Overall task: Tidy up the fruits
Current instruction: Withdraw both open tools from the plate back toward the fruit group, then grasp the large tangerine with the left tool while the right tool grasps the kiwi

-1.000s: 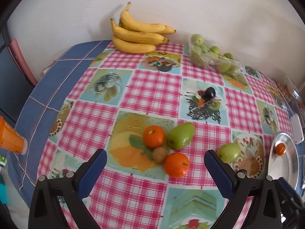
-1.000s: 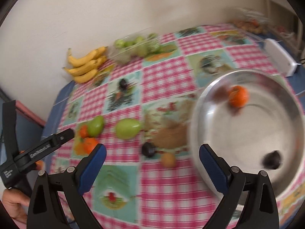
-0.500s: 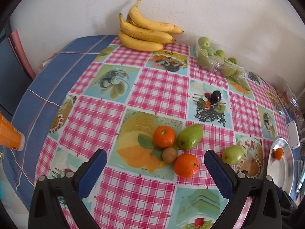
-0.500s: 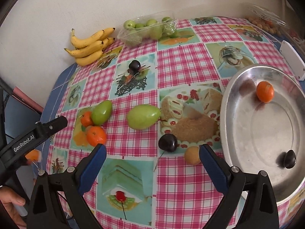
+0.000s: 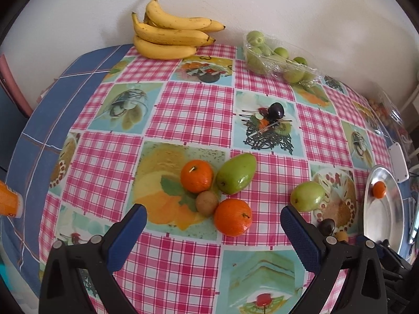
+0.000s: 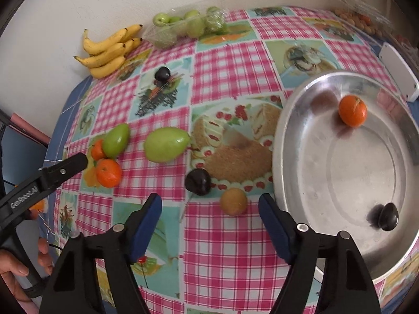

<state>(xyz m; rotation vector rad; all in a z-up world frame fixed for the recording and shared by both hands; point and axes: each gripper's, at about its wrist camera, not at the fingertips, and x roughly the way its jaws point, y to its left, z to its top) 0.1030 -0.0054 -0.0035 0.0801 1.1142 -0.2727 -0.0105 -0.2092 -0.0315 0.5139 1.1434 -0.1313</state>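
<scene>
Your left gripper (image 5: 213, 231) hangs low over the near edge of the surface (image 5: 193, 110), fingers (image 5: 128, 235) spread wide, nothing between them. Just ahead sits a cluster: two oranges (image 5: 196, 175), a small brown fruit (image 5: 207, 202) and a green mango (image 5: 237, 173), all touching or nearly so. Your right gripper (image 6: 209, 225) also hovers with fingers (image 6: 145, 225) wide and empty, pointed at a yellowish round fruit (image 6: 233, 201) and a dark plum (image 6: 197, 181) lying just left of the metal tray (image 6: 296, 183). The tray holds one orange (image 6: 352, 111) near its far side and one dark plum (image 6: 389, 216) near its near right side, well apart. A second green mango (image 6: 166, 144) lies between cluster and tray. A clear plastic pack (image 5: 280, 60) by the wall holds small green fruits. Bananas (image 5: 170, 36) rest beside it at the wall. Another plum (image 5: 276, 110) lies mid-surface.
</scene>
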